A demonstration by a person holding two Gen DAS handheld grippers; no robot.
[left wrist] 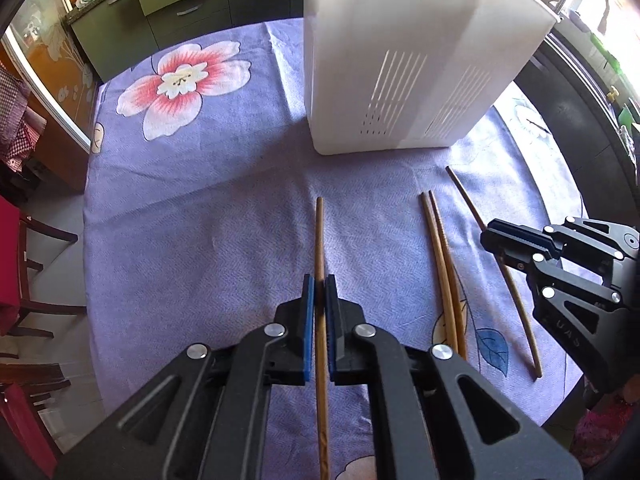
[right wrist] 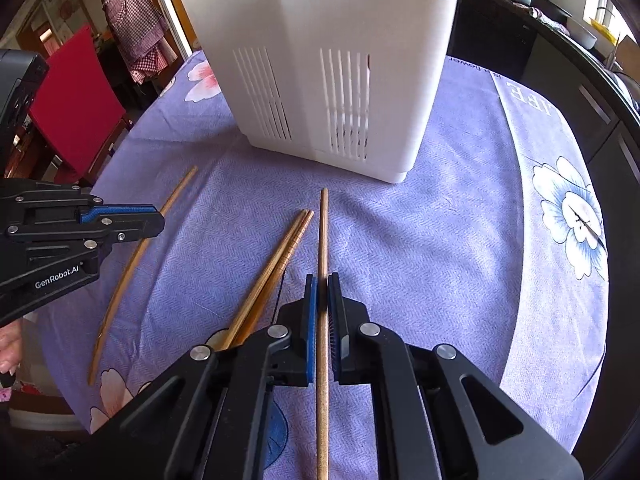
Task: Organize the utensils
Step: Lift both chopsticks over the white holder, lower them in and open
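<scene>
My left gripper (left wrist: 319,282) is shut on a wooden chopstick (left wrist: 319,236) that points toward the white slotted utensil holder (left wrist: 400,60). My right gripper (right wrist: 322,280) is shut on another wooden chopstick (right wrist: 323,232), also pointing at the holder (right wrist: 320,60). Two chopsticks lie side by side on the purple cloth between the grippers (left wrist: 442,264) (right wrist: 280,260). In the left wrist view the right gripper (left wrist: 496,240) sits at the right over its chopstick (left wrist: 516,296). In the right wrist view the left gripper (right wrist: 156,220) sits at the left over its chopstick (right wrist: 132,256).
The table carries a purple flowered cloth (left wrist: 200,200). A red chair (right wrist: 76,104) stands at the left table edge. Green cabinets (left wrist: 168,8) are beyond the far edge. A dark counter with a sink (left wrist: 580,40) runs along the right.
</scene>
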